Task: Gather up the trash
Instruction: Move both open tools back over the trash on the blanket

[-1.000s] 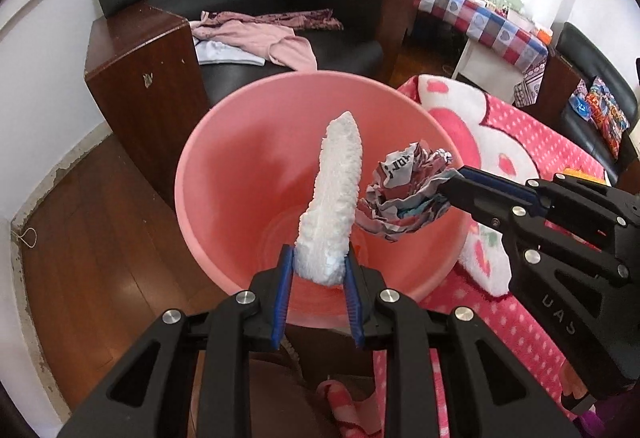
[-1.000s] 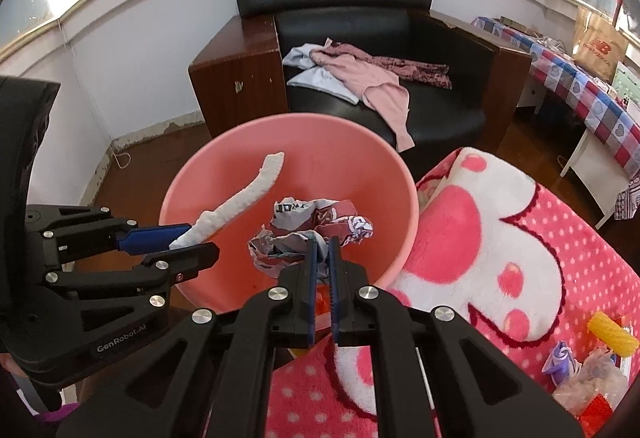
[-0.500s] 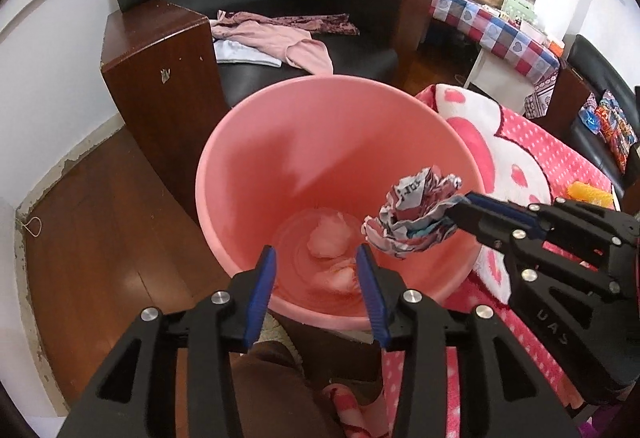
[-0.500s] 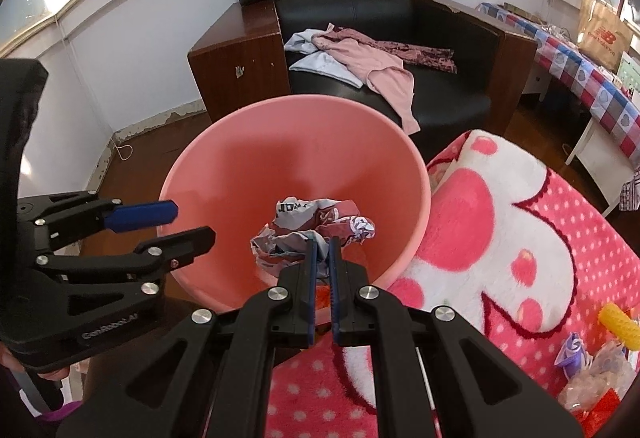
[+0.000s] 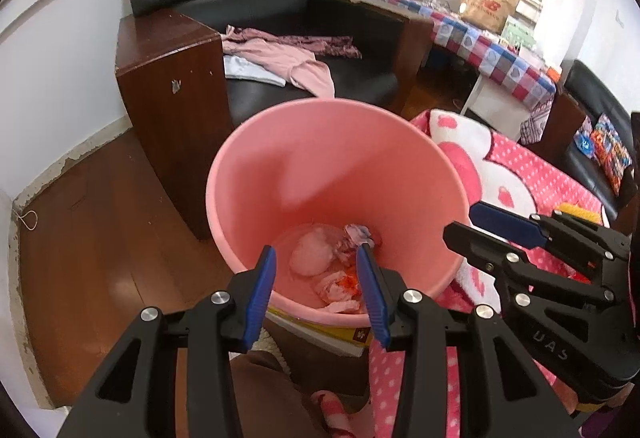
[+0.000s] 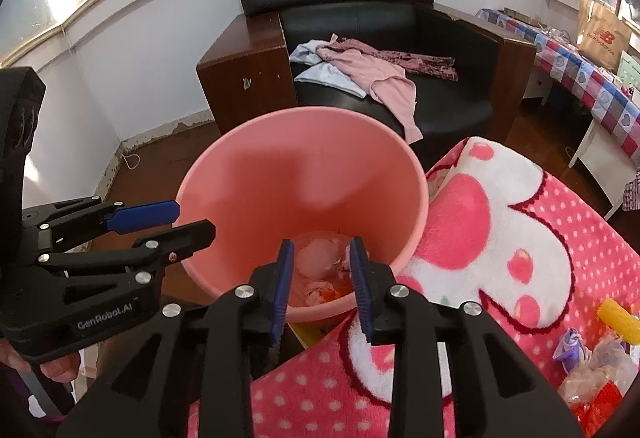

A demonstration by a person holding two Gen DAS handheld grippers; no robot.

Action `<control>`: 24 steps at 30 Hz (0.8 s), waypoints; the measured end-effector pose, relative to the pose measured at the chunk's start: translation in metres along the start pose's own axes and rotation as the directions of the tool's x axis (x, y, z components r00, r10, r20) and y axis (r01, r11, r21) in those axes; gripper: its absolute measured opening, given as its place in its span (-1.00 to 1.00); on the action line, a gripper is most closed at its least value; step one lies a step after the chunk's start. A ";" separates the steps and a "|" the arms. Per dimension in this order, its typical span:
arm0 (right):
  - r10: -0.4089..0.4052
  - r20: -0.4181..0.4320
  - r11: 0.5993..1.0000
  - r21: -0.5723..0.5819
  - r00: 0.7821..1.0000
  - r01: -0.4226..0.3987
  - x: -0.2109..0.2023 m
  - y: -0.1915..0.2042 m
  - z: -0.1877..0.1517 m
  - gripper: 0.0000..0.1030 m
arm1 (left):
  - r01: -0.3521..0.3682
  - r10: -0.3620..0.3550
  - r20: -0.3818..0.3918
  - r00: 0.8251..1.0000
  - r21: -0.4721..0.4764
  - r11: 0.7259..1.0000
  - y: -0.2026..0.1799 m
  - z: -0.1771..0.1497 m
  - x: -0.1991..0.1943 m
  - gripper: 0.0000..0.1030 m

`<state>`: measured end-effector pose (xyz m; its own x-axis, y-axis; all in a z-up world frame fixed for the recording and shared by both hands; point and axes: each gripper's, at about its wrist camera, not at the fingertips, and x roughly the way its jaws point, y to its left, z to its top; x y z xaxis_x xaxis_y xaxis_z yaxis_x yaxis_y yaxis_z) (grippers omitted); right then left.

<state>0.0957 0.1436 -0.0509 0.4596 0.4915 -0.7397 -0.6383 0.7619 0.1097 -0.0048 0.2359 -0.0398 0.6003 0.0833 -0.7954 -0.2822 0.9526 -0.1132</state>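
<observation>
A pink bucket (image 5: 340,165) (image 6: 300,165) stands on the floor below both grippers. On its bottom lie a white foam piece (image 5: 310,256) (image 6: 318,256), a crumpled printed wrapper (image 5: 360,234) and some pinkish scraps. My left gripper (image 5: 316,250) (image 6: 194,218) hangs open over the bucket's near rim with nothing between its fingers. Over the rim on the right, my right gripper (image 6: 322,244) (image 5: 462,220) has its jaws opening, and the gap between them is bare.
A black armchair (image 6: 400,37) with pink clothes (image 6: 372,71) and a wooden side cabinet (image 5: 168,85) stand behind the bucket. A pink blanket (image 6: 500,238) to the right carries a yellow roll (image 6: 618,320) and several wrappers (image 6: 592,370). Wooden floor (image 5: 100,238) lies left.
My left gripper opened and the white foam strip dropped into the bucket. Then my right gripper opened and the crumpled wrapper fell in too.
</observation>
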 end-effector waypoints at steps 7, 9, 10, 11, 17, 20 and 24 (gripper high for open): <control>-0.014 0.041 1.000 0.026 0.999 0.013 -0.028 -0.006 -0.012 -0.43 | 0.037 -0.035 0.066 0.997 -0.034 0.999 -0.005 -0.008 -0.019 -0.06; -0.022 0.056 0.999 0.030 0.998 0.021 -0.039 -0.008 -0.016 -0.43 | 0.055 -0.052 0.079 0.996 -0.035 0.998 -0.009 -0.011 -0.024 -0.02; -0.028 0.067 0.999 0.033 0.997 0.026 -0.047 -0.009 -0.019 -0.43 | 0.061 -0.058 0.085 0.995 -0.031 0.998 -0.011 -0.012 -0.027 -0.01; -0.032 0.073 0.999 0.035 0.997 0.030 -0.052 -0.010 -0.021 -0.43 | 0.070 -0.067 0.090 0.994 -0.027 0.997 -0.014 -0.014 -0.028 0.01; -0.072 0.110 0.996 0.050 0.991 0.067 -0.094 -0.022 -0.043 -0.41 | 0.126 -0.124 0.115 0.986 -0.008 0.992 -0.033 -0.025 -0.041 0.03; -0.105 0.135 0.993 0.059 0.985 0.098 -0.117 -0.031 -0.057 -0.14 | 0.160 -0.162 0.125 0.979 0.024 0.987 -0.049 -0.032 -0.048 0.03; -0.159 0.154 0.984 0.100 0.975 0.145 -0.144 -0.051 -0.076 -0.11 | 0.196 -0.206 0.120 0.971 0.088 0.977 -0.073 -0.041 -0.052 0.03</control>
<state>0.0149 0.0020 -0.0003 0.6444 0.4231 -0.6370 -0.5000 0.8634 0.0677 -0.0459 0.1504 -0.0144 0.7308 -0.0800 -0.6779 -0.0922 0.9725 -0.2141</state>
